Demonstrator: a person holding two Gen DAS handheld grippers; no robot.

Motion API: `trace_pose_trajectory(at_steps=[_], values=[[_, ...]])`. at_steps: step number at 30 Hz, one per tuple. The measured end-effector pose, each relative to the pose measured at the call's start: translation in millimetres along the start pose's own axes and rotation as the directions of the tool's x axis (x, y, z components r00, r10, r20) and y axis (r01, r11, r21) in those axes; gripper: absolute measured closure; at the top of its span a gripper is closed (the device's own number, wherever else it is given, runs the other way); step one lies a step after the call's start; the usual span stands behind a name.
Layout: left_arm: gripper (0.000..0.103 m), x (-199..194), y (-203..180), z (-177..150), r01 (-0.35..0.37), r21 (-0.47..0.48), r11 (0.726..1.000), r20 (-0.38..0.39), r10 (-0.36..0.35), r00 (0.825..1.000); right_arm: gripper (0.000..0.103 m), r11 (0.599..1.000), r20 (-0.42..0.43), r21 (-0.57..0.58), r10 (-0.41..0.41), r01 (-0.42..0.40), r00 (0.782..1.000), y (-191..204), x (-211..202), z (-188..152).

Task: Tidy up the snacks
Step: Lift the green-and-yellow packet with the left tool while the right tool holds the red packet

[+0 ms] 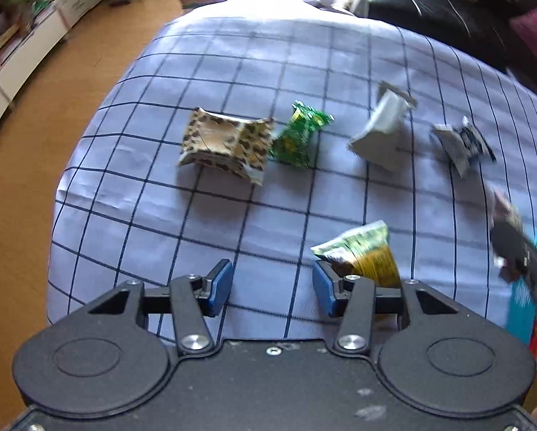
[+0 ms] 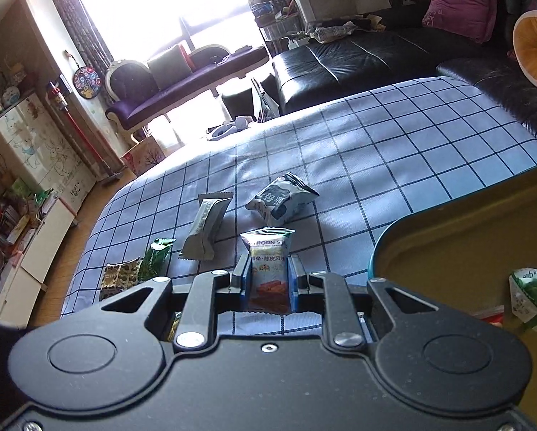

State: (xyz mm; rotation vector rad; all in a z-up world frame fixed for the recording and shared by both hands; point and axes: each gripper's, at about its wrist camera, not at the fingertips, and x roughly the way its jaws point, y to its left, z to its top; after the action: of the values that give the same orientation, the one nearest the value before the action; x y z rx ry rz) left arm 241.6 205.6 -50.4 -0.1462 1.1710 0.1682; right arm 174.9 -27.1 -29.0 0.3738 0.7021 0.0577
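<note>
Bench (image 1: 232, 82) under its blue checked cloth (image 2: 412, 136) carries the loose snacks; at my right, close by, is the olive tray (image 2: 466, 237) with a teal rim, and one green packet (image 2: 530, 301) already lies in it. I take the tray to be where the snacks go.

My right fingers (image 2: 268, 280) are nearly together and clamp the orange stick packet (image 2: 268, 273) by its sides, its long axis running straight out ahead of me, top seam away. The tray's rim lies just right of it, so the coming move, as I judge it, is a short carry rightward over the rim and then a release. This hand is the nearer one to the tray.

My left fingers (image 1: 272, 287) stand partly apart with nothing between them, only cloth below. A green-and-yellow packet (image 1: 361, 251) lies just beside the right-hand finger's outer side, not in the gap; whether it touches the finger I cannot tell. Ahead in a row, left to right: leopard packet (image 1: 225, 143), small green packet (image 1: 299, 134) touching it, grey packet (image 1: 379, 133), dark-and-white packet (image 1: 462, 143).
</note>
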Motion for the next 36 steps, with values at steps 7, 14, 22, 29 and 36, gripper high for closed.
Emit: trace_pose_trajectory(at_steps=[7, 14, 22, 29, 36], values=[[0.053, -18, 12, 7, 0.068, -0.1, 0.993, 0.057, -0.062, 0.996, 0.074, 1.0, 0.014, -0.002, -0.005, 0.005, 1.0, -3, -6, 0], [0.051, -37, -12, -3, 0.143, -0.053, 0.988, 0.088, -0.138, 0.987, 0.074, 1.0, 0.024, 0.011, -0.007, 0.007, 1.0, -7, -10, 3], [0.051, -27, -24, -7, 0.143, -0.053, 0.988, 0.074, -0.139, 0.988, 0.075, 1.0, 0.027, 0.015, -0.011, 0.011, 1.0, -10, -12, 4], [0.051, -18, -38, -9, 0.121, -0.024, 0.992, 0.059, -0.12, 0.991, 0.075, 1.0, 0.024, 0.008, -0.011, 0.011, 1.0, -10, -12, 4], [0.051, -2, -49, -10, 0.087, -0.007, 0.996, 0.004, -0.087, 0.996, 0.075, 1.0, 0.026, 0.011, -0.009, 0.008, 1.0, -11, -13, 4]])
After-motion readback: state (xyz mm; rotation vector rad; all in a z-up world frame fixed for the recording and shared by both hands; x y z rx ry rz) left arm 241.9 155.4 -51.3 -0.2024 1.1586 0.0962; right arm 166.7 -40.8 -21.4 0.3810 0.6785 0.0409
